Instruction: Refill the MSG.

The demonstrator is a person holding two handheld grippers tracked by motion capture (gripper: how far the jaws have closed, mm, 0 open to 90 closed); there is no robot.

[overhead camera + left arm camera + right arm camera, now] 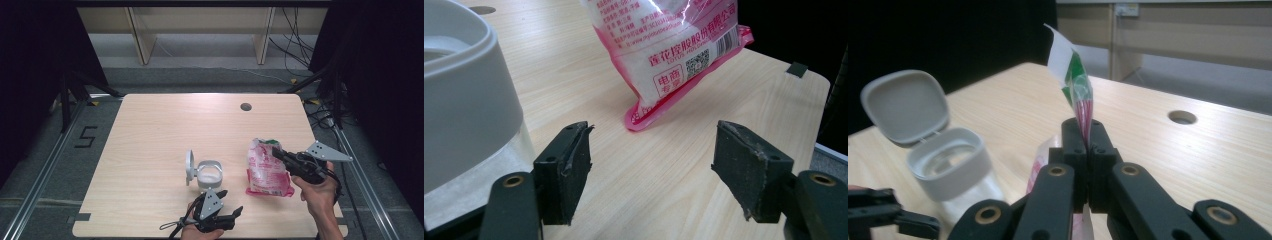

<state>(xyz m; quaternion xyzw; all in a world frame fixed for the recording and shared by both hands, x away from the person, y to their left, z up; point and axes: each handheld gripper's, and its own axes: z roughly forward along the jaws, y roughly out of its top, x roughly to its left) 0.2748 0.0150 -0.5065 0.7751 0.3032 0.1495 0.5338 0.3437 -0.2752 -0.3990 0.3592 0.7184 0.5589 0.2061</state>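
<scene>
Right tool (278, 153) pinching pink bag (267, 170) top, bag hanging beside open white container (209, 174); left tool (231, 202) gaping empty, nearer container.

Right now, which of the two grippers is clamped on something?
The right gripper: its jaws pinch the top edge of the pink bag. The left gripper stands open with nothing between its jaws.

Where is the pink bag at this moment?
In the high view, the pink bag is right of the container, and the right gripper pinches its top edge.
</scene>
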